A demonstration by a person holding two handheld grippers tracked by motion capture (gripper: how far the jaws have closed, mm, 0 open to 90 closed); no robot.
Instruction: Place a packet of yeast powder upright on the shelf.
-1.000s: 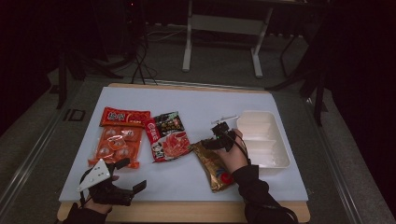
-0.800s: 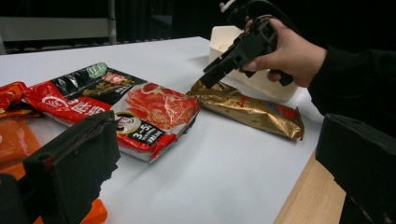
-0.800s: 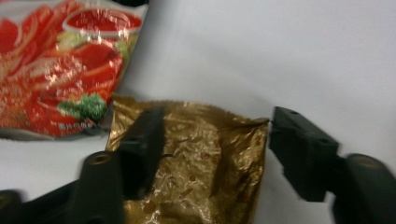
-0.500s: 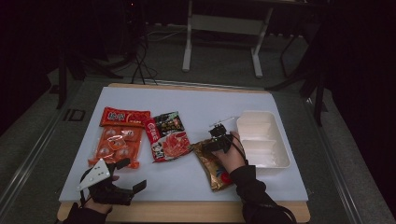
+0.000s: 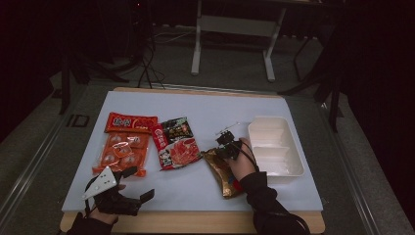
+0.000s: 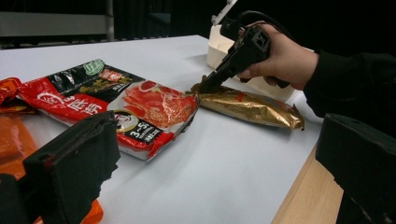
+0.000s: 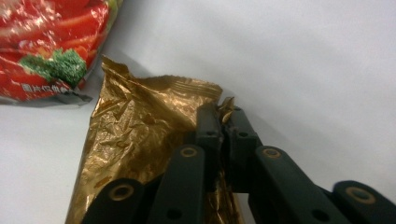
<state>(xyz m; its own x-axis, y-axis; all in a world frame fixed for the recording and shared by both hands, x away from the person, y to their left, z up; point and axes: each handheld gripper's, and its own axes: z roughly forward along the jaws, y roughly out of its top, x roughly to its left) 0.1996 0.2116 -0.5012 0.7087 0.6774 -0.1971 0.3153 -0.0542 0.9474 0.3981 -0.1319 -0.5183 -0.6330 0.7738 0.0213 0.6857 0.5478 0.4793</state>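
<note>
A gold foil packet (image 5: 222, 172) lies on the white table top, left of a white tray (image 5: 274, 147). My right gripper (image 5: 213, 152) points down at the packet's far end. Its jaws have just been closing and now pinch the crinkled top edge of the gold packet (image 7: 135, 135), with foil showing between the right gripper's (image 7: 223, 112) tips. In the left gripper view that right gripper (image 6: 206, 87) touches the gold packet's (image 6: 247, 107) near corner. My left gripper (image 5: 139, 183) rests at the table's front left, open, with nothing between its jaws.
A red and black snack packet (image 5: 173, 142) lies just left of the gold one. An orange packet (image 5: 122, 152) and a red packet (image 5: 131, 122) sit farther left. The wooden table edge (image 5: 195, 223) runs along the front. Stand legs and cables are on the floor behind.
My right gripper's jaws have closed onto the gold packet's top edge, and the hand shifted slightly. The left gripper has not moved.
</note>
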